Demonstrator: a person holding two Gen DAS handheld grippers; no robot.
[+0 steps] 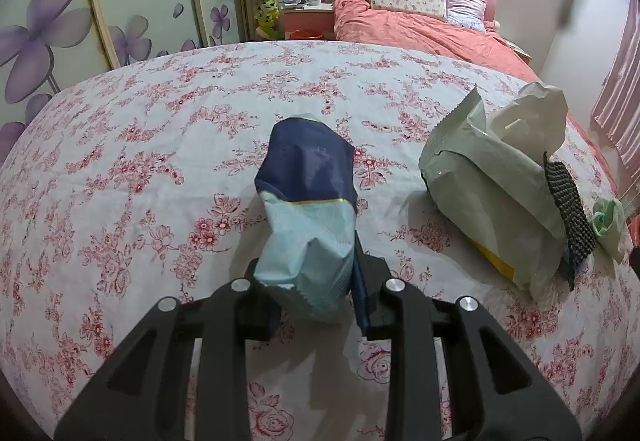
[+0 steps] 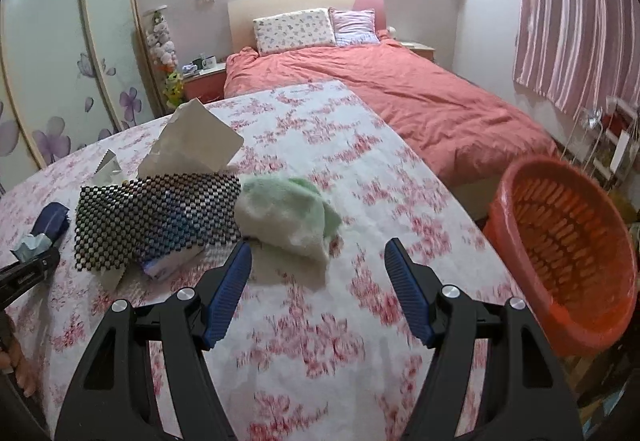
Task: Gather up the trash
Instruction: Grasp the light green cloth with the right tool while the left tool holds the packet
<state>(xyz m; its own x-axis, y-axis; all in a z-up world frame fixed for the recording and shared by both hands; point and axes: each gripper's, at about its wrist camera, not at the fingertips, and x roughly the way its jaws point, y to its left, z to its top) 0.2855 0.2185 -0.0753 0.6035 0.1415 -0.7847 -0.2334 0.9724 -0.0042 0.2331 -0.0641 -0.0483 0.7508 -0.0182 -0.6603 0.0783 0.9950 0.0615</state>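
Navy-and-pale-blue crinkled foil wrapper (image 1: 308,217) sits clamped in the left gripper (image 1: 316,293), its fingers closed on its lower end above the floral-clothed counter (image 1: 120,161). The right gripper (image 2: 318,269) hangs with fingers apart, empty, near a green-white crumpled wad (image 2: 288,213). Best carry the wrapper across without loosening to the orange slatted plastic basket (image 2: 568,249). No lettering is readable.

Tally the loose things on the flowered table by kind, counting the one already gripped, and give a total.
Wrappers and bags: 2, the blue wrapper and the pale bag
Black mesh mats: 1
Green cloths: 1
Total: 4
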